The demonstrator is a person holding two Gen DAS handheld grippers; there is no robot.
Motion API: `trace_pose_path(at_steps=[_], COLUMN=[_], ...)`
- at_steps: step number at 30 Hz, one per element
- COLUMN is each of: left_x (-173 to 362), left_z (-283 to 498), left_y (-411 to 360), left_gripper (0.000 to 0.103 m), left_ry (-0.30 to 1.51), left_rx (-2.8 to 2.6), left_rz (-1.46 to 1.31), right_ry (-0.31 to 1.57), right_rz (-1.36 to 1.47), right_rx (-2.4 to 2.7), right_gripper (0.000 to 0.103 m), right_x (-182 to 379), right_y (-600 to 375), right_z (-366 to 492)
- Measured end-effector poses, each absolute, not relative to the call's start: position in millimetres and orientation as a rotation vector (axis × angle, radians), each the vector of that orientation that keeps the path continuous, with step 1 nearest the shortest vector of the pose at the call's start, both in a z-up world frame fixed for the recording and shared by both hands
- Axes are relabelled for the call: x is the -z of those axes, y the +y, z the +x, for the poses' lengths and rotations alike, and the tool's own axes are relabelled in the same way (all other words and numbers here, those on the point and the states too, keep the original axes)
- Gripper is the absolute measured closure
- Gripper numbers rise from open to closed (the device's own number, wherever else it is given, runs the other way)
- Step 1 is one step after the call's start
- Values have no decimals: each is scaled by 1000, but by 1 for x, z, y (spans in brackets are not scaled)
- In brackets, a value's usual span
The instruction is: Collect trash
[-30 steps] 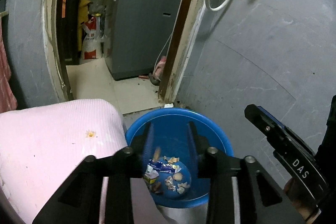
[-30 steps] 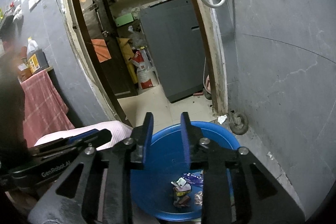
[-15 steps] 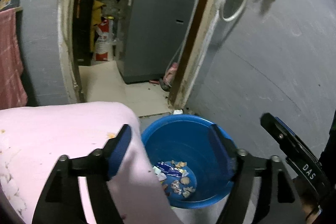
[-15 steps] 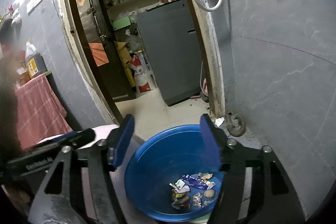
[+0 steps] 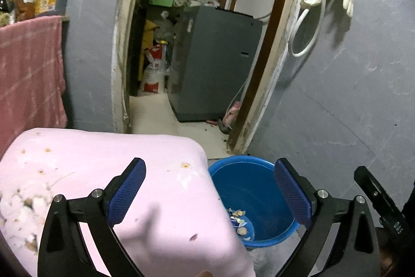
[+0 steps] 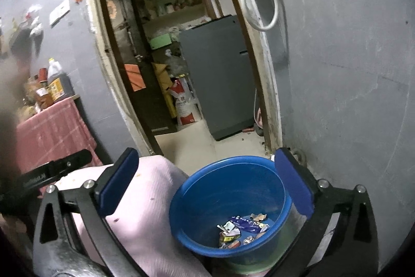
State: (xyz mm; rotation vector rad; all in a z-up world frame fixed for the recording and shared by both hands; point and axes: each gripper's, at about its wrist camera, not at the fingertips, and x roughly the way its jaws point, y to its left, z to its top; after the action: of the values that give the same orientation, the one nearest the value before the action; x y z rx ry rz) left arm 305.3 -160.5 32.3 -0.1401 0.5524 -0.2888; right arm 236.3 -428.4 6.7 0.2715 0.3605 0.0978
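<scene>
While my left gripper point(image 5: 210, 188) and right gripper point(image 6: 206, 183) hang spread and unladen, blue basin point(image 6: 230, 201) holding scraps point(image 6: 241, 229) abuts pink cushion's point(image 5: 103, 173) edge.

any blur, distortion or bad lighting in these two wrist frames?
Left wrist view: strong fisheye bends the door frame; dim light, a soft shadow on the pink cloth. Right wrist view: same bending, left edge smeared by a blurred dark shape; trash in the blue bucket stays sharp.
</scene>
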Motion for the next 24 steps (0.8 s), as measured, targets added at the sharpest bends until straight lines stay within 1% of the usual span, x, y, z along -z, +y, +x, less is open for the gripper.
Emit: trace_pose_path(at_steps=[10,17,24], left_x=[-49,-46,-33], left_z=[227,169,129], left_y=[-138,-124,-111], left_gripper=[5,4,4], left_ry=[464,407,389], left_rx=[254,218,183], left_rz=[-117,-89,-77], right_ry=[291,284,286], right_rz=[198,164,136], right_rx=[-115,-124,-133], right_gripper=[0,0,0], right_x=[-36,-33,-24], right_y=[-406,-397,-385], right_z=[160,114,78])
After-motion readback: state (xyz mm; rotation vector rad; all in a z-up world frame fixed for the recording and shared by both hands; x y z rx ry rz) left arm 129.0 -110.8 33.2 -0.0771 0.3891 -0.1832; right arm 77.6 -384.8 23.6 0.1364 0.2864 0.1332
